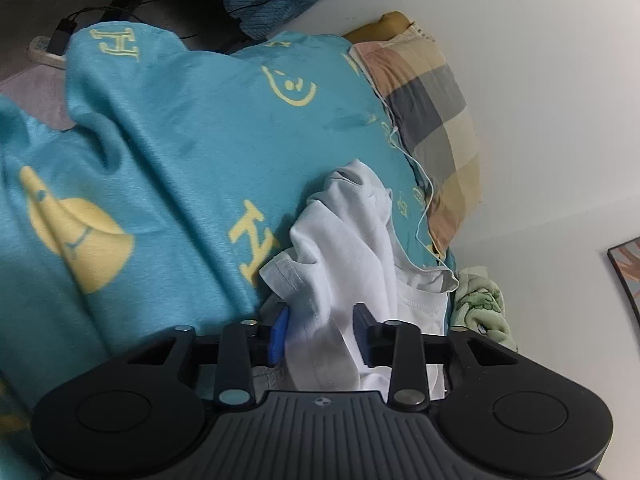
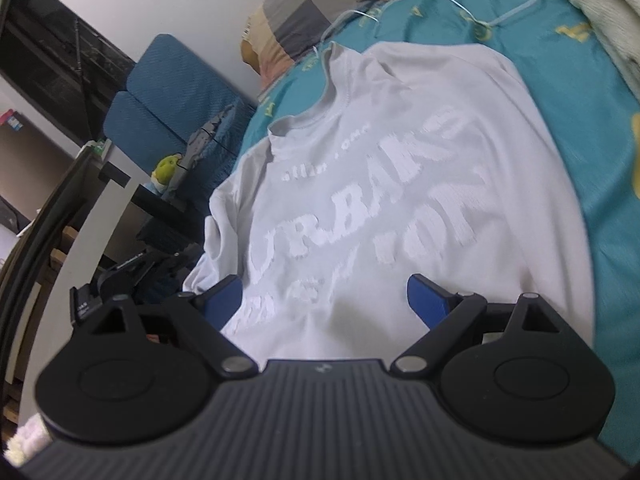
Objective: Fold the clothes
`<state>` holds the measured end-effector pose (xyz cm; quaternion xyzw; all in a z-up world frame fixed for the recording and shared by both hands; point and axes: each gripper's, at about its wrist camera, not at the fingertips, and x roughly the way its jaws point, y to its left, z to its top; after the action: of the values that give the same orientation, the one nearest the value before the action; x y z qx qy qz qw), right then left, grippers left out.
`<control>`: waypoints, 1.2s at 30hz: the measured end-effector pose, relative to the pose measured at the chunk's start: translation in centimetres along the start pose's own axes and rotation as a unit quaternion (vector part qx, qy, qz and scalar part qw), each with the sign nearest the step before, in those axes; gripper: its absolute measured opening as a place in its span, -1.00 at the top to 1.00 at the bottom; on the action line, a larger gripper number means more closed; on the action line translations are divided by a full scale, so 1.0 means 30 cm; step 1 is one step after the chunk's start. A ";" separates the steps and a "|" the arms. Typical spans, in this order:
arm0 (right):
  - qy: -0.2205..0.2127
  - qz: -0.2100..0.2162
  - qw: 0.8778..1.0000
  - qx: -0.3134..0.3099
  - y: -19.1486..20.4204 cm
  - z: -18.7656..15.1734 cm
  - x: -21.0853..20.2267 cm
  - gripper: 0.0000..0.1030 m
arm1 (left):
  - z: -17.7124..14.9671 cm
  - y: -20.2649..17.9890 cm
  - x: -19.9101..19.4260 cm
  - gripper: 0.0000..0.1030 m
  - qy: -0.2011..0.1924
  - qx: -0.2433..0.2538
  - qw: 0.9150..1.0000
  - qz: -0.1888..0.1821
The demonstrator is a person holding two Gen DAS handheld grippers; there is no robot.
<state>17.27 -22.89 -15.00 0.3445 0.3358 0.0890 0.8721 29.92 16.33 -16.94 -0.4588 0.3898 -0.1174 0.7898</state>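
A white t-shirt with raised white lettering lies face up on the teal bed cover, its collar toward the pillow. My right gripper hovers over the shirt's lower part, jaws wide open, nothing between the blue pads. In the left wrist view a bunched sleeve and edge of the t-shirt rises from the teal cover. My left gripper is shut on that bunch, with fabric filling the gap between its pads.
A checked pillow lies against the white wall, with a thin white cable trailing over the cover. A green patterned blanket sits by the wall. Beside the bed stand a blue chair and a dark desk.
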 end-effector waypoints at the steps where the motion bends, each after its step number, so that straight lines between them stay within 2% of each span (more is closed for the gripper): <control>1: -0.005 0.001 1.000 -0.006 0.000 0.005 0.010 -0.77 | -0.003 -0.006 0.006 0.73 -0.003 0.005 1.000 0.000; 3: -0.012 0.002 1.000 -0.012 -0.005 0.015 0.029 -0.77 | -0.012 -0.008 0.009 0.84 -0.012 0.011 1.000 0.001; 9: -0.012 -0.005 1.000 -0.001 -0.040 0.010 0.053 -0.77 | 0.010 -0.009 -0.072 0.89 -0.070 -0.004 0.998 0.004; 13: -0.015 -0.009 1.000 -0.023 -0.017 0.000 0.038 -0.77 | 0.051 -0.054 -0.179 0.90 -0.128 0.019 0.992 0.002; 16: -0.016 -0.012 0.999 -0.039 0.003 -0.007 0.027 -0.77 | 0.088 -0.075 -0.242 0.93 -0.158 0.033 0.987 0.000; 21: -0.019 -0.014 0.998 -0.062 0.024 -0.015 0.019 -0.77 | 0.195 -0.150 -0.265 0.96 -0.165 0.117 0.976 0.076; 26: -0.024 -0.019 0.997 -0.068 0.019 -0.012 0.022 -0.77 | 0.418 -0.190 -0.218 0.96 -0.196 0.166 0.950 0.180; 29: -0.027 -0.022 0.997 -0.066 0.015 -0.003 0.034 -0.77 | 0.499 -0.127 -0.129 0.95 -0.176 0.168 0.939 0.245; 31: -0.025 -0.026 0.997 -0.067 0.011 0.000 0.045 -0.77 | 0.508 -0.065 -0.067 0.94 -0.146 0.162 0.936 0.276; 32: -0.024 -0.027 0.997 -0.065 0.006 0.002 0.051 -0.77 | 0.502 -0.033 -0.048 0.92 -0.131 0.155 0.939 0.277; 35: -0.020 -0.029 0.997 -0.062 -0.002 0.005 0.066 -0.77 | 0.454 0.032 -0.055 0.53 -0.109 0.124 0.951 0.262; 36: -0.020 -0.028 0.998 -0.062 -0.003 0.006 0.067 -0.77 | 0.431 0.035 -0.072 0.47 -0.102 0.123 0.953 0.256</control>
<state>18.91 -22.29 -16.01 0.2821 0.3221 0.0783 0.9003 37.64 26.26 -13.13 -0.2526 0.3945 0.0895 0.8790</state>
